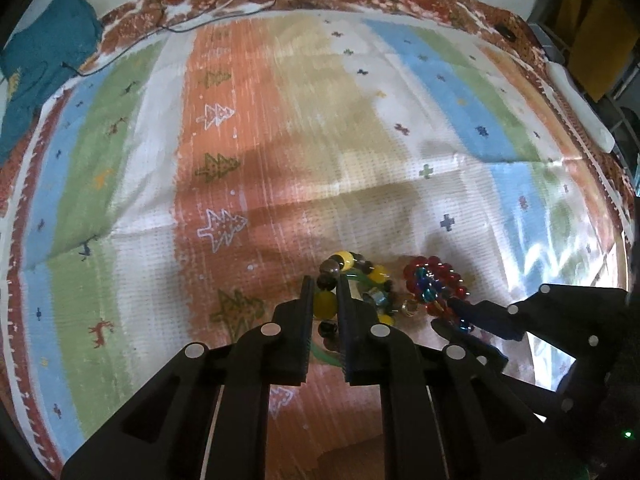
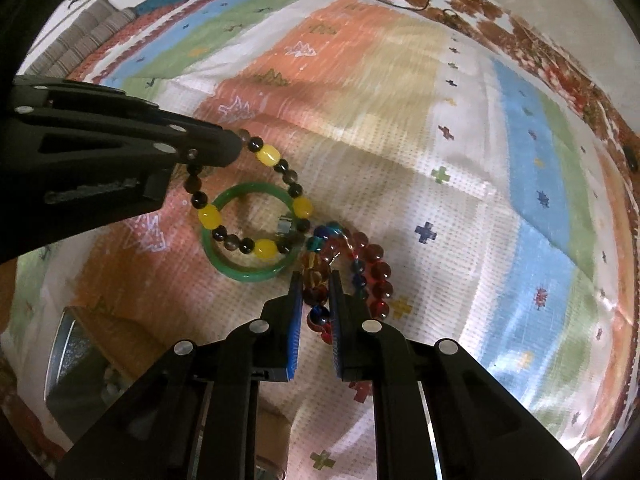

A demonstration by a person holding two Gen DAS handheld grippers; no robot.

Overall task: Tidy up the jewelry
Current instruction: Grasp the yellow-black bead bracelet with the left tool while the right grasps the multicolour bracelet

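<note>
Now the left gripper is clamped on the yellow-and-dark bead bracelet, which hangs from its jaws, likely to lift it clear of the pile; a green bangle lies on the striped cloth just below those jaws; right of it, the right gripper pinches the red bead bracelet between its jaws, probably to separate the two.

A yellow-and-dark bead bracelet hangs looped over a green bangle lying flat on the mat. Just right, touching it, a red bead bracelet bunches with a multicoloured strand.
</note>
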